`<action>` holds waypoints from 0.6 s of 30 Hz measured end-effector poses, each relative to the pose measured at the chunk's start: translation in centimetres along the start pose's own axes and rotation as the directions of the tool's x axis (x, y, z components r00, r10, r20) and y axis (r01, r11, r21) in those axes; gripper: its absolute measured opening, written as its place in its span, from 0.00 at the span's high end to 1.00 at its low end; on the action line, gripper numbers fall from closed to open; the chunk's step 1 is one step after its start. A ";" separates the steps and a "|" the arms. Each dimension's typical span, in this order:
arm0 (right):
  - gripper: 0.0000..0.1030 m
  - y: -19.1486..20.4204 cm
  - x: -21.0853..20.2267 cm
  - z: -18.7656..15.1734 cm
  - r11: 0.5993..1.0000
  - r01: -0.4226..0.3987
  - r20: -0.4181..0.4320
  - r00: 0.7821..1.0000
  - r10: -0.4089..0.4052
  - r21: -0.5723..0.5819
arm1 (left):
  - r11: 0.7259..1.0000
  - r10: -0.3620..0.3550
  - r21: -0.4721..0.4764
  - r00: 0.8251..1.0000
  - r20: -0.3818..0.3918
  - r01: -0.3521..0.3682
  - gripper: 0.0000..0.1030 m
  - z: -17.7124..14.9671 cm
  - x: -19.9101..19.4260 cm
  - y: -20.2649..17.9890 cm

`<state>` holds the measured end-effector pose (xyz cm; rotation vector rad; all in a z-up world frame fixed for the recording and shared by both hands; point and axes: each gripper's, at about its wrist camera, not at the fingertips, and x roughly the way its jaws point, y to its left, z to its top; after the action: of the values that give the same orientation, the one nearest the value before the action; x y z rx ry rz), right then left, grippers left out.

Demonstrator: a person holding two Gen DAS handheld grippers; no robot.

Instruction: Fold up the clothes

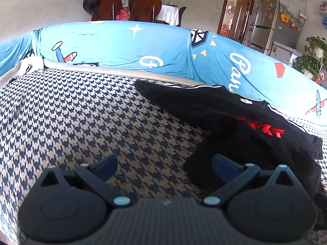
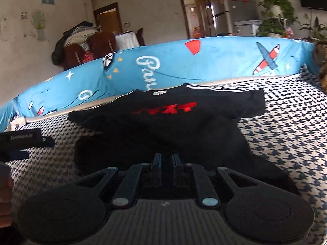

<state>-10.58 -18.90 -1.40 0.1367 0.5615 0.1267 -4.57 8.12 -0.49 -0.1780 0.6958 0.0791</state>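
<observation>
Black plastic tongs, two sets, catalogued from the fingers outward

Item 1, right gripper (image 2: 166, 160): fingers drawn nearly together, only a slim gap between them. They sit low over the near hem of the black T-shirt (image 2: 173, 126); whether a pinch of cloth lies in the gap cannot be told, black on black. Judged purpose: a hem hold, taken at the bottom edge so the lower half can be carried up toward the collar.

Item 2, left gripper (image 1: 164, 168): blue pads (image 1: 106, 166) spread wide, nothing between them. The left pad hangs over bare cover, the right one over the shirt's near-left edge. Judged purpose: lined up to take the matching corner, so both hem corners rise together and the fold runs straight. Its tip also shows at the left border of the right wrist view.

Item 3, the shirt: lies flat, front up, red lettering (image 2: 165, 107) across the chest, white-striped shoulders toward the far side, sleeves spread out. Not yet folded, by the look of it; task early.

Item 4, houndstooth cover (image 1: 71, 122): broad flat work surface beneath the shirt.

Item 5, blue printed backrest (image 1: 114, 47): runs just behind the collar, so the garment was likely laid with its hem nearest the person for easy reach
</observation>
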 end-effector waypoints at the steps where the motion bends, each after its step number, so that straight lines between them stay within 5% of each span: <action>1: 0.88 0.5 0.3 -0.1 1.000 -0.019 -0.010 1.000 0.019 -0.012 | 1.000 0.006 -0.004 1.000 -0.005 -0.006 0.00 0.0 0.1 0.2; 18: 0.59 8.5 5.8 -0.9 0.959 -0.227 -0.106 0.972 0.211 -0.173 | 0.993 0.070 -0.092 0.997 -0.009 -0.071 0.00 0.6 0.1 3.6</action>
<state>-6.88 -9.57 -3.81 0.0129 0.6175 0.4009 -4.60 11.81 -0.62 -0.2418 0.7045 0.1787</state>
